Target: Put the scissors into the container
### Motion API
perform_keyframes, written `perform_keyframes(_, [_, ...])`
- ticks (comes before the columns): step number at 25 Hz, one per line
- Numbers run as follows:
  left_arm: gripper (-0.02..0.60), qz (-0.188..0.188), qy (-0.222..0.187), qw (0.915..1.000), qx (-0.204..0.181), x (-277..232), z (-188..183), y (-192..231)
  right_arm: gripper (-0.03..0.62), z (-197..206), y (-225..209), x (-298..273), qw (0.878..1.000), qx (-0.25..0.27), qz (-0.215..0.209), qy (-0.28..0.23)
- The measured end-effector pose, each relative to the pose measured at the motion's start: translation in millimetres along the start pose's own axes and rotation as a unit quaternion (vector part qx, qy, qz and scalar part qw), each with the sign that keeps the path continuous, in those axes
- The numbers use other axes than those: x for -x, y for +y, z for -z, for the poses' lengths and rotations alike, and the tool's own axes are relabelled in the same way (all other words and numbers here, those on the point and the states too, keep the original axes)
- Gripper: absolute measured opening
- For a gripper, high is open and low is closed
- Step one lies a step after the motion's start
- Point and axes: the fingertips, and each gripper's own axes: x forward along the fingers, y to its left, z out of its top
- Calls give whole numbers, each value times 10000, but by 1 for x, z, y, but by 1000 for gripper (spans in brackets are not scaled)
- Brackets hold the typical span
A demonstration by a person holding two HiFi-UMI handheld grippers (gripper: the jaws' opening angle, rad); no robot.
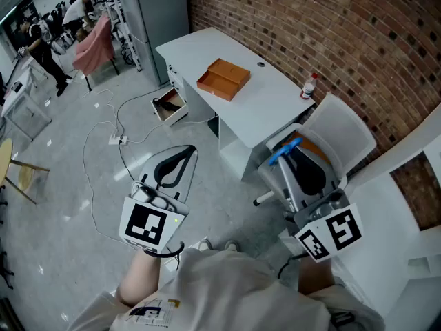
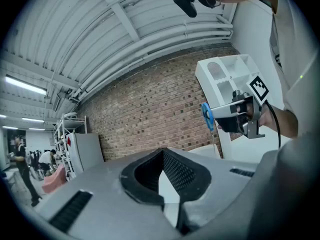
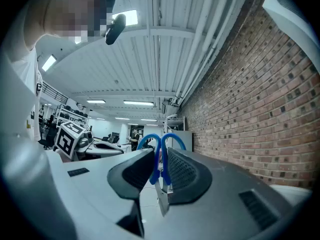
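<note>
My right gripper is held level in front of a white desk, shut on blue-handled scissors. In the right gripper view the two blue loops stick up between the pads and the metal blades point back down toward the camera. An orange open box lies on the desk's far half, well beyond the scissors. My left gripper hangs over the floor to the left, its tips together with nothing between them. The left gripper view shows the right gripper with the scissors.
A red-capped bottle stands at the desk's right edge by the brick wall. A white chair sits under my right gripper. An open drawer sticks out at the desk's left. Cables and a power strip lie on the floor.
</note>
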Motion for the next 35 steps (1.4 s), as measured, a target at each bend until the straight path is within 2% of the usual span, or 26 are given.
perform_keyframes(4, [8, -107, -190, 9997, 115, 4, -5, 3, 84, 6, -3, 1, 10000, -50, 57, 6])
perform_keyframes(19, [8, -142, 90, 9998, -70, -23, 4, -19, 84, 15, -33, 11, 9998, -179, -80, -1])
perform_keyframes(35, [8, -287, 167, 9994, -23, -48, 2, -49, 84, 31, -68, 21, 9986, -381, -363, -36])
